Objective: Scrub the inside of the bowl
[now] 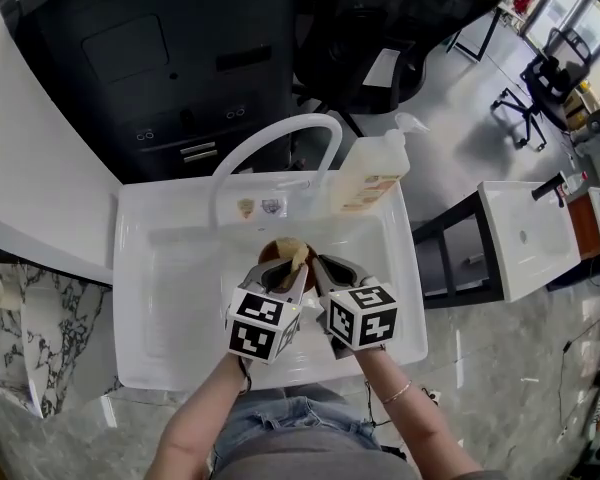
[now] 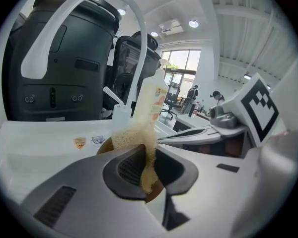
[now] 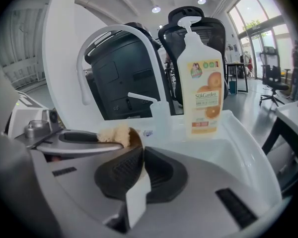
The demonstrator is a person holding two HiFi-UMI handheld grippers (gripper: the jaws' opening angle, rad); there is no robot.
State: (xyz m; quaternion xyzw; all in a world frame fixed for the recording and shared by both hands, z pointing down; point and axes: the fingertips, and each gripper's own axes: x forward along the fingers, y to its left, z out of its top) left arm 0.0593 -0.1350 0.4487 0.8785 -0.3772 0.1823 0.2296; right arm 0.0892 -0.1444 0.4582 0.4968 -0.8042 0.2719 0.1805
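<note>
A small brown bowl (image 1: 271, 252) sits in the white sink (image 1: 150, 298), just in front of both grippers. My left gripper (image 1: 296, 266) is shut on a tan sponge (image 1: 299, 256), which presses into the bowl. In the left gripper view the sponge (image 2: 134, 135) bulges up from between the dark pads of the left gripper (image 2: 148, 158), with the bowl's (image 2: 105, 145) rim behind it. My right gripper (image 1: 322, 268) comes in from the right. Seen from the right gripper view, the right gripper (image 3: 141, 165) is shut on the bowl's brown rim (image 3: 135, 139), beside the sponge (image 3: 114, 134).
A white arched faucet (image 1: 270, 138) rises at the sink's back edge. An orange-label soap pump bottle (image 1: 370, 178) stands at the back right corner. Dark office chairs and a cabinet stand beyond the sink. A second white basin (image 1: 525, 238) is off to the right.
</note>
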